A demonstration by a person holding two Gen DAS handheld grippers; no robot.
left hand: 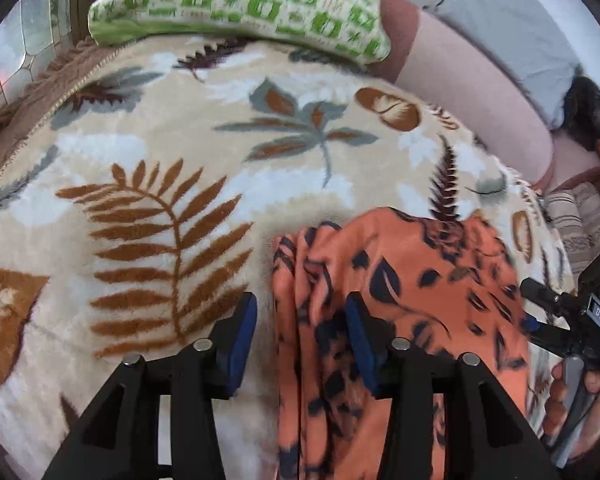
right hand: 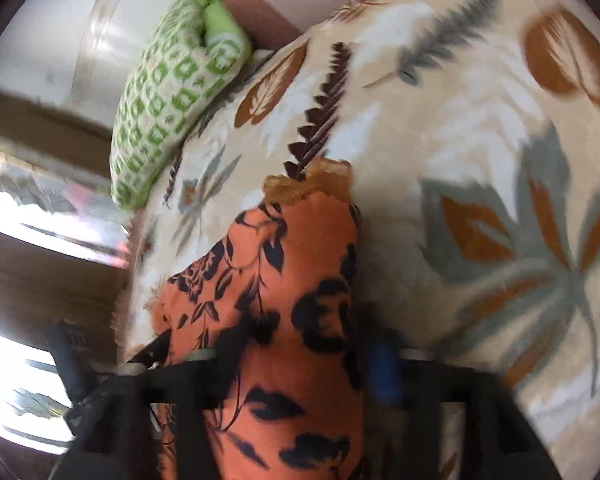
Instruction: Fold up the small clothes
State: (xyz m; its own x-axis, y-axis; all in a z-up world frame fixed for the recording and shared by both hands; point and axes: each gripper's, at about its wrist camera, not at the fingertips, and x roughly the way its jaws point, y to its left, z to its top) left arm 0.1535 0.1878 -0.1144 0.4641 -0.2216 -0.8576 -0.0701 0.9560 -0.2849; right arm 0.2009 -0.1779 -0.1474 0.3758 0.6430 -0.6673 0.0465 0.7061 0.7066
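Left gripper (left hand: 300, 332) stands released over the orange floral garment's (left hand: 412, 300) bunched edge on the leaf-print blanket (left hand: 160, 152); right gripper (right hand: 304, 364) is spread wide over it

Folded garment (left hand: 400, 300) lies on the blanket (left hand: 160, 160), near edge, right of centre in the left wrist view. Left gripper (left hand: 300, 336) hangs over garment's left edge, right gripper (left hand: 540, 312) at its right side, a hand (left hand: 580, 408) behind it. Pillow (left hand: 240, 0) lies at blanket's far edge, bolster (left hand: 472, 92) far right beside it, another cushion (left hand: 500, 20) beyond bolster.
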